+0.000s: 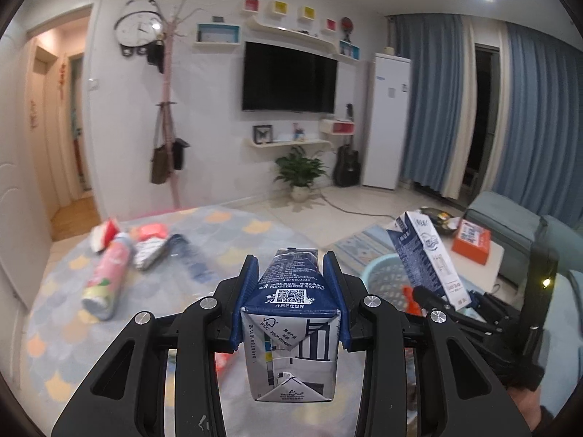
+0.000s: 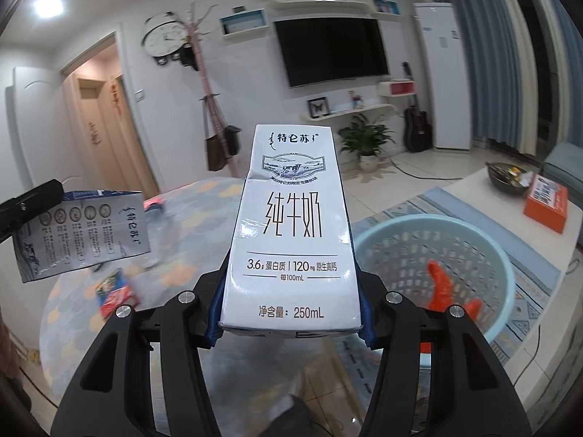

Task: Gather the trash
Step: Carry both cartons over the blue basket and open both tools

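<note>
- We find the left hand-held gripper point(image 1: 291, 284) pinching a dark blue milk carton point(image 1: 291, 327) between its blue pads; the carton's folded base faces the left wrist camera, and its far end is hidden behind its own body.
- We find the right hand-held gripper point(image 2: 291, 302) pinching a white milk carton point(image 2: 291, 233), held lengthwise along the fingers with its printed front face up; this carton fills the middle of the right wrist view and hides whatever lies directly behind it.
- Each carton also shows in the other camera: the white one tilted at the right of the left wrist view, the blue one at the left edge of the right wrist view, its holder cut off by the frame.
- A light blue basket point(image 2: 470, 225) stands on the floor just right of and below the white carton. An orange-red item point(image 2: 442, 286) lies inside it; we cannot tell what it is. The right gripper's frame covers the basket's near rim.
- On the patterned round rug point(image 1: 233, 229) lie a pink and white can point(image 1: 107, 276) on its side, a red and white wrapper point(image 1: 104, 235), and blurred packets we cannot identify.
- A low counter point(image 2: 473, 196) to the right carries an orange box point(image 2: 546, 200) and a dark bowl point(image 2: 506, 178); its right end is cut off.
- At the far wall we note a television point(image 1: 289, 78), a potted plant point(image 1: 300, 173), a guitar point(image 1: 348, 165) and a coat stand point(image 1: 168, 109).
</note>
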`<action>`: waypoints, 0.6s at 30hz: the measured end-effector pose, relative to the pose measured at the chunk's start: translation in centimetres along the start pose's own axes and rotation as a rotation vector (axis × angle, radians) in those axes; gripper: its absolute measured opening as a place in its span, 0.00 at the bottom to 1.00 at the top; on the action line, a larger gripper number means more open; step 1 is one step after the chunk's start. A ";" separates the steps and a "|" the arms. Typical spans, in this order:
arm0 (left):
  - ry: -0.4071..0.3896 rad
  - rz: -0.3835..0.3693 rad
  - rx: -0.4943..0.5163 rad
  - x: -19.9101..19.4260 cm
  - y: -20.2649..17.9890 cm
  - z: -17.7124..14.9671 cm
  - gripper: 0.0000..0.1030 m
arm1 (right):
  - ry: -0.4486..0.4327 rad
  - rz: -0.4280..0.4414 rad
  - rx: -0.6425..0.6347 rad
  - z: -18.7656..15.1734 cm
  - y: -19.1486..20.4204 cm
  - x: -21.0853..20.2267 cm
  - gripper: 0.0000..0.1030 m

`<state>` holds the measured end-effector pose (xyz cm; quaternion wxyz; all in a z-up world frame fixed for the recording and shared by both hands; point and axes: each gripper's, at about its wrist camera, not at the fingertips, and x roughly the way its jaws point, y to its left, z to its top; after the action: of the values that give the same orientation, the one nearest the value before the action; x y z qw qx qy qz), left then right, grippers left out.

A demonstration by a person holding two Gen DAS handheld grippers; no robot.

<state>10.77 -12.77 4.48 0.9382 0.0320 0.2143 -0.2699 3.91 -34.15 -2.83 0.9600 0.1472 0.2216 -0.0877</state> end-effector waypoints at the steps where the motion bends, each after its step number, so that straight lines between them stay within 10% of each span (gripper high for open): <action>1: 0.000 -0.015 0.004 0.4 -0.5 0.2 0.35 | -0.003 -0.019 0.009 0.0 -0.8 0.0 0.50; 18: 0.146 -0.268 0.057 13.4 -11.7 1.3 0.35 | 0.077 -0.286 0.092 -2.1 -12.5 4.1 0.51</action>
<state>15.42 -29.56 0.65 0.8743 0.0495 0.2766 -0.3957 3.80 -45.62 -9.57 0.9207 0.1614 0.2727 -0.2279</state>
